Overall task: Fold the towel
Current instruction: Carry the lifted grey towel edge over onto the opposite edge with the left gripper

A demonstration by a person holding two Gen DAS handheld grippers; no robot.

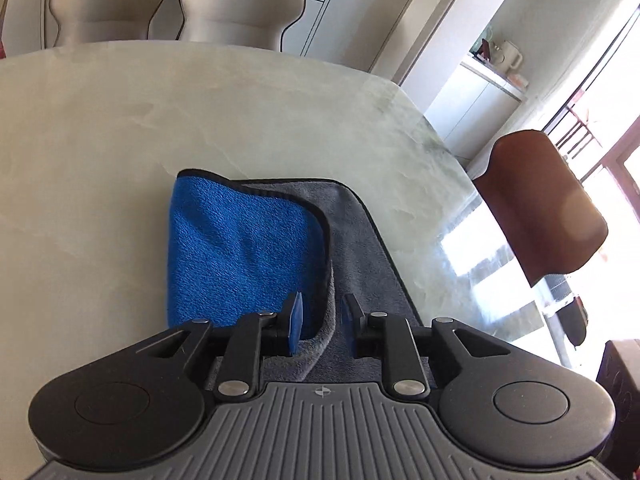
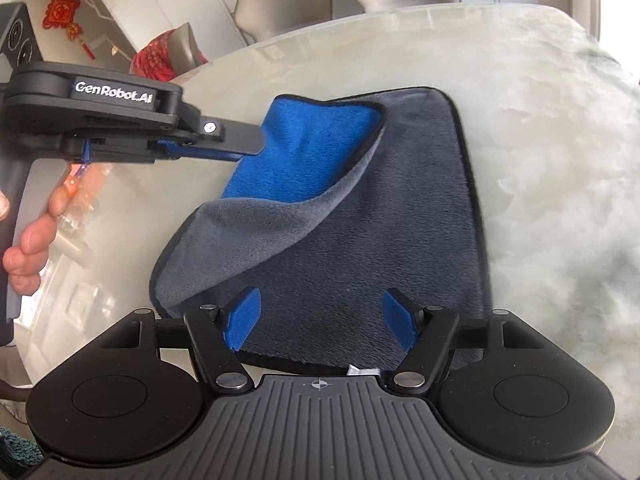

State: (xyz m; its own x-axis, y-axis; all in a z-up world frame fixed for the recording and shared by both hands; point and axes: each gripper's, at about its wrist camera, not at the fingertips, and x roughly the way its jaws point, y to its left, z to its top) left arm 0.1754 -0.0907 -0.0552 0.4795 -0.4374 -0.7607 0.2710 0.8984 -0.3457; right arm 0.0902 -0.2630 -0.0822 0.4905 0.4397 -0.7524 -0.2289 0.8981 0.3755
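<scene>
A towel, grey on one side and blue on the other with a black hem, lies on the pale marble table. Its left part is folded over, showing the blue side. In the left wrist view the blue flap lies over the grey layer. My left gripper is open, its jaws a little apart just above the flap's edge; it also shows in the right wrist view above the blue flap. My right gripper is wide open and empty over the towel's near grey edge.
Beige chairs stand at the table's far side. A brown chair stands to the right in the left wrist view. A white tag sticks out at the towel's near hem. A hand holds the left gripper's handle.
</scene>
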